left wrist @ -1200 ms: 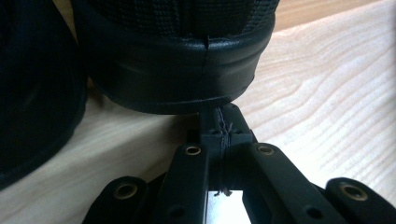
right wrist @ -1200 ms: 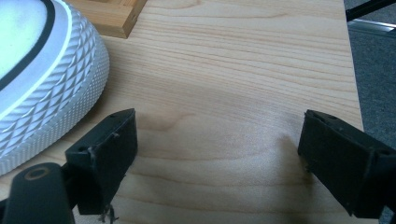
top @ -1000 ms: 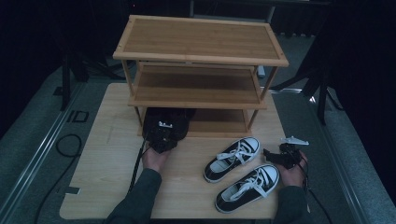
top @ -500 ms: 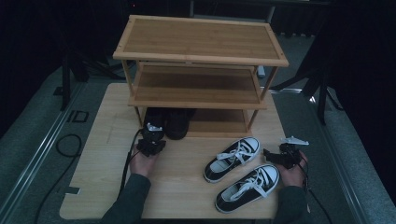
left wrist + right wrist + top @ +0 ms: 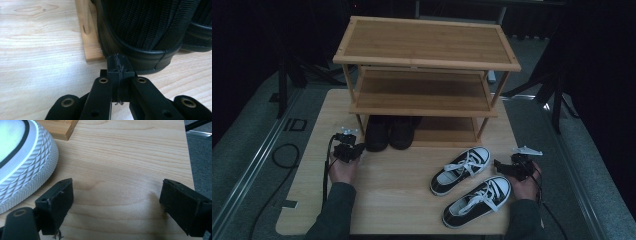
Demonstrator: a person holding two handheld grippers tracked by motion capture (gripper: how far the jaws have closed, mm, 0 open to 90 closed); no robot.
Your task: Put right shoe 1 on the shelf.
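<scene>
While the black shoes (image 5: 389,131) already stand on the bottom shelf of the rack (image 5: 427,50), we judge that we are between two steps: the left hand-held gripper (image 5: 348,150) rests on the tabletop (image 5: 387,195) just in front of them, jaws pressed together and empty. The right hand-held gripper (image 5: 507,167) sits with jaws wide apart beside the two sneakers (image 5: 469,182). Next we must probably close it on one sneaker's rim. We can read no brand or writing anywhere.
</scene>
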